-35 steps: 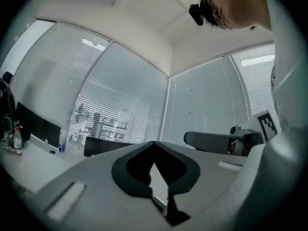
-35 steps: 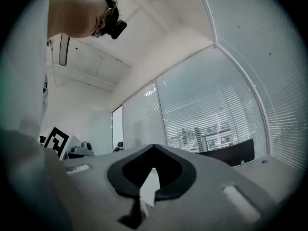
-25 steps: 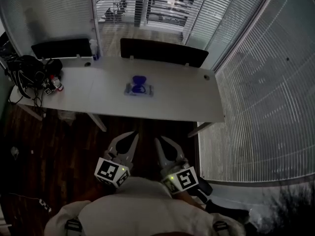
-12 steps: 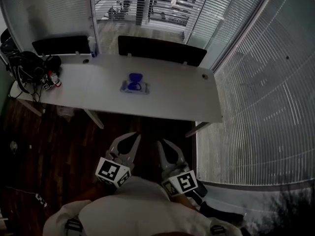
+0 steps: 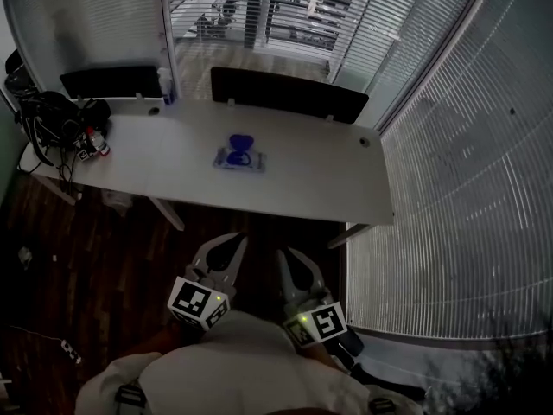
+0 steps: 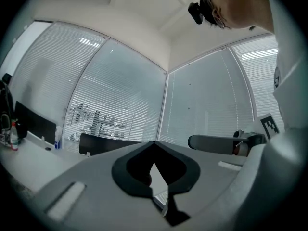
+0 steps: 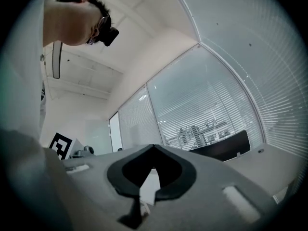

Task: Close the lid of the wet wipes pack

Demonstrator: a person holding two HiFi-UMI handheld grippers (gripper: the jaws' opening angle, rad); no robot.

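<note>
1. Grey plastic, pressed tip to tip on the left gripper (image 5: 226, 242), with nothing pinched between.
2. Same on the right gripper (image 5: 289, 256): tips together and empty.
3. Both held low and close to the body, side by side over the dark wooden floor (image 5: 104, 258), well short of the table's near edge.
4. On the white table (image 5: 328, 188), about midway between near and far edges and a little left of centre: the wet wipes pack (image 5: 241, 157), blue lid (image 5: 241, 141) standing up, open.
5. At the left end, a tangle of black cables (image 5: 52, 115); along the far edge, two black panels (image 5: 285, 93).
6. Step in hand, by judgement: the approach, with the lid untouched.
7. Next, probably: reach over the near edge, come above the raised lid and push it down flat, perhaps steadying the pack with the other gripper.
</note>
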